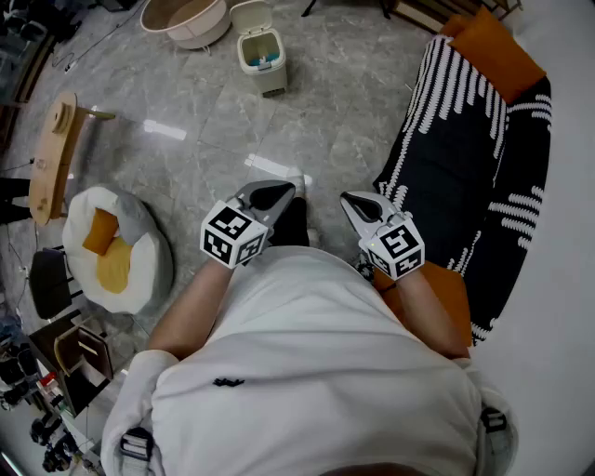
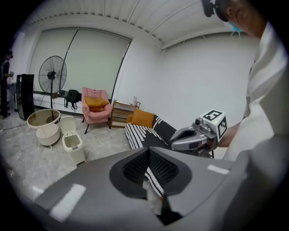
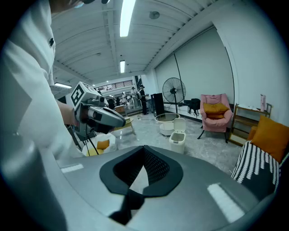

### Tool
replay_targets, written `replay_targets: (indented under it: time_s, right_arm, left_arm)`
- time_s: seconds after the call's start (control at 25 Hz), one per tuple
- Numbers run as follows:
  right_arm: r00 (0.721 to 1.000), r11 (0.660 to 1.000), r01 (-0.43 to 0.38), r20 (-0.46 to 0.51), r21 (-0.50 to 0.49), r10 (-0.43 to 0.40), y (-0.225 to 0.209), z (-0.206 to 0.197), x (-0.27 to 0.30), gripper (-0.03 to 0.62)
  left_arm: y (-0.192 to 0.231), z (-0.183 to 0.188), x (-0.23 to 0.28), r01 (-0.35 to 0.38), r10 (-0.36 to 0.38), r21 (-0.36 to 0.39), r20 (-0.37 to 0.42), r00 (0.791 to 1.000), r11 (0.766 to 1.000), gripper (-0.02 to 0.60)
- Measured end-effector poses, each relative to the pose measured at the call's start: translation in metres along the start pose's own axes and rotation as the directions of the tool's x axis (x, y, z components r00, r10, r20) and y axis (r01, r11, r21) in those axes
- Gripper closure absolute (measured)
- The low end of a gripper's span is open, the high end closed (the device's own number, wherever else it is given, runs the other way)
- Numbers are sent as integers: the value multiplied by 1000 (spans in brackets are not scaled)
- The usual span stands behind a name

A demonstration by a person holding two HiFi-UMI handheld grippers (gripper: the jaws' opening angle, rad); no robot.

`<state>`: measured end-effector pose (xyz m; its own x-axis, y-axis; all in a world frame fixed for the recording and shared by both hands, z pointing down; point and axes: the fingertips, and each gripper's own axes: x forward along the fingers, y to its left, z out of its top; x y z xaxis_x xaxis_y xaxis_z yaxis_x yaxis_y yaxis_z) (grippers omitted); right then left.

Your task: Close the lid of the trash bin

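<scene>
The trash bin (image 1: 261,58) stood well away across the floor (image 1: 335,112), beside a round tub (image 1: 212,23), its lid (image 1: 249,16) tipped up and back. The left gripper (image 1: 282,190) and the right gripper (image 1: 348,199) hung close to the person's body, each with its 2 jaws pressed together on nothing. The bin looked like light, stiff plastic that might skid on polished tile. The lid likely needed only a gentle push on its top edge — no grasp.
</scene>
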<state>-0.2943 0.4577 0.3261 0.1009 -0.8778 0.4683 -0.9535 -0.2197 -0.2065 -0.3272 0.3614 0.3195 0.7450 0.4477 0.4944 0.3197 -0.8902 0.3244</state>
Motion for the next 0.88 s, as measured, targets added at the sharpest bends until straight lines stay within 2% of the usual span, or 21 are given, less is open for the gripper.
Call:
replay_targets:
  time_s: [0.16, 0.32, 0.52, 0.68, 0.76, 0.88]
  right_arm:
    - [1000, 1000, 24, 5, -10, -24, -38, 13, 21, 592]
    - [999, 999, 50, -20, 0, -50, -83, 27, 40, 592]
    - [998, 998, 61, -36, 10, -60, -150, 60, 57, 593]
    - [998, 999, 35, -43, -38, -36, -197, 99, 95, 592]
    - [999, 997, 11, -50, -72, -15, -213, 117, 116, 591]
    - [997, 993, -33, -68, -117, 25, -226, 140, 144, 589]
  left_arm:
    - [28, 20, 32, 28, -28, 29, 0, 1000, 999, 525]
    - [63, 38, 76, 68, -68, 6, -10, 998, 998, 525]
    - [99, 100, 130, 110, -110, 7, 37, 993, 994, 525]
    - [138, 139, 149, 124, -125, 24, 74, 989, 992, 525]
    - [160, 147, 151, 115, -116, 14, 80, 990, 993, 525]
    - [195, 156, 146, 56, -56, 1, 94, 994, 998, 525]
